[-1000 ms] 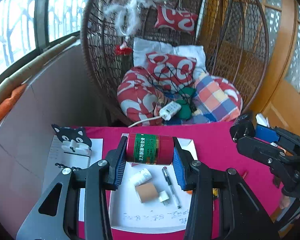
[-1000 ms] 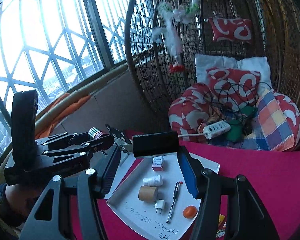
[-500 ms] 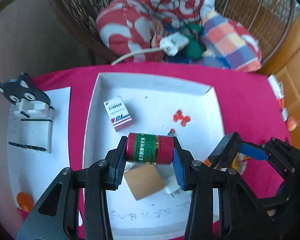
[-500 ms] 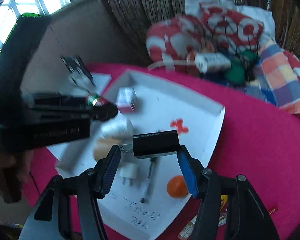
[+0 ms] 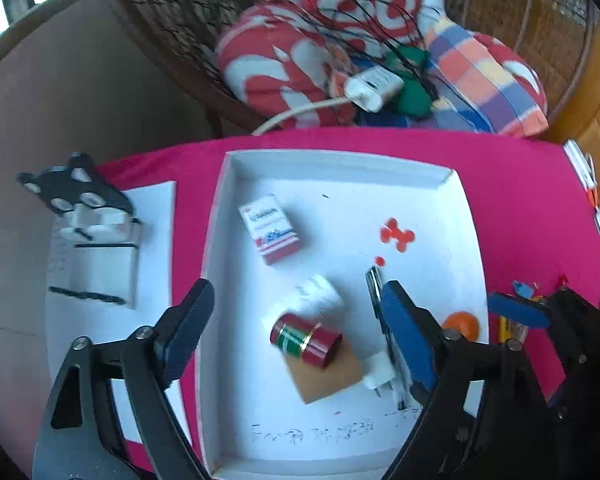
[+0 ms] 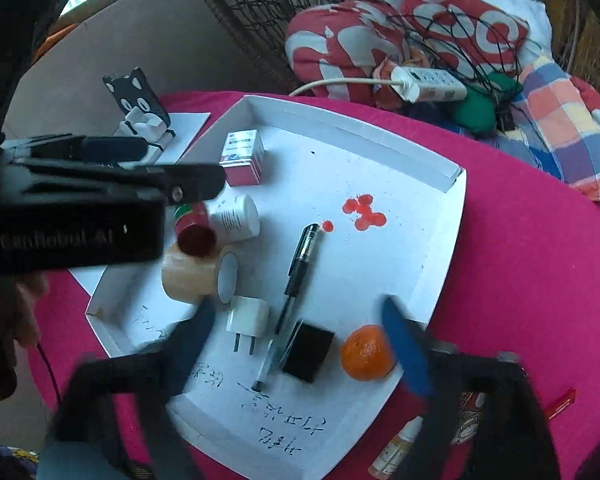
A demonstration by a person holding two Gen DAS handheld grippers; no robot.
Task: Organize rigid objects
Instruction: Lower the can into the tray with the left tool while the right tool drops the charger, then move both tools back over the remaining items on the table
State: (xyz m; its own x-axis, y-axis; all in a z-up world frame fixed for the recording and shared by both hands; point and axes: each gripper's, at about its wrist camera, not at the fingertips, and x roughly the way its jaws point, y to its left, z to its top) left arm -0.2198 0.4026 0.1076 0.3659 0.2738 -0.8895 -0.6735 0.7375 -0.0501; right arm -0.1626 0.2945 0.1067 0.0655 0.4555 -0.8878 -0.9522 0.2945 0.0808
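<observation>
My L gripper point(image 5: 296, 322) and R gripper point(image 6: 300, 334) jaws are opening, nothing gripped. White tray point(image 6: 444, 240) holds red can point(image 5: 306, 340) on tape roll point(image 6: 192, 276), black adapter point(image 6: 308, 350), pen point(image 6: 298, 276), orange point(image 6: 366, 352).

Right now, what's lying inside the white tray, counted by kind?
Containers (red can, white bottle): 2
Small box: 1
Tape roll: 1
Pen: 1
Plug adapters (white, black): 2
Orange: 1
Total: 8

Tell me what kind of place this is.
Likely a home sunroom or enclosed balcony: a wicker hanging chair piled with cushions, a big window, and a cloth-covered table.
</observation>
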